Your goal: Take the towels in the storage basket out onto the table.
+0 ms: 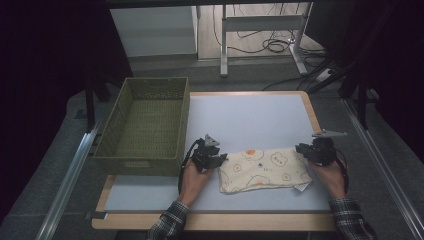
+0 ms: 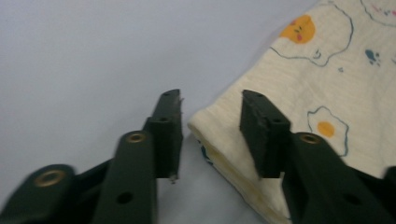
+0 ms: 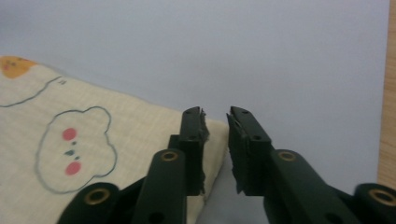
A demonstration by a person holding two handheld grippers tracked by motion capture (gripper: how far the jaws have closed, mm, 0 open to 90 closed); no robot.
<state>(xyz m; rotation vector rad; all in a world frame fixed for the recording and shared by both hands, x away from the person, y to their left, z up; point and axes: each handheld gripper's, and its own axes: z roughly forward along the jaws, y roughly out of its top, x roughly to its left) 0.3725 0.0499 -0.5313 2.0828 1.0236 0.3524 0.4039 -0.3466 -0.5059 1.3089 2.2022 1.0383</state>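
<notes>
Closest to the table's near edge, two hands in plaid sleeves, a gripper in each. Left gripper (image 1: 212, 156) at the left end of the folded cartoon-print cloth (image 1: 264, 169), jaws parted and straddling the near-left corner, nothing pinched. Right gripper (image 1: 316, 150) at the cloth's far-right corner, jaws narrowly apart, one over the fabric and one off its edge, also holding nothing. Cloth lying flat on the pale mat (image 1: 250, 117), long axis running left to right, just right of the green woven basket (image 1: 145, 125). Likely step: taking hold of both ends. Next move probably calls for closing on the layered edges together. Farther back, basket empty.
</notes>
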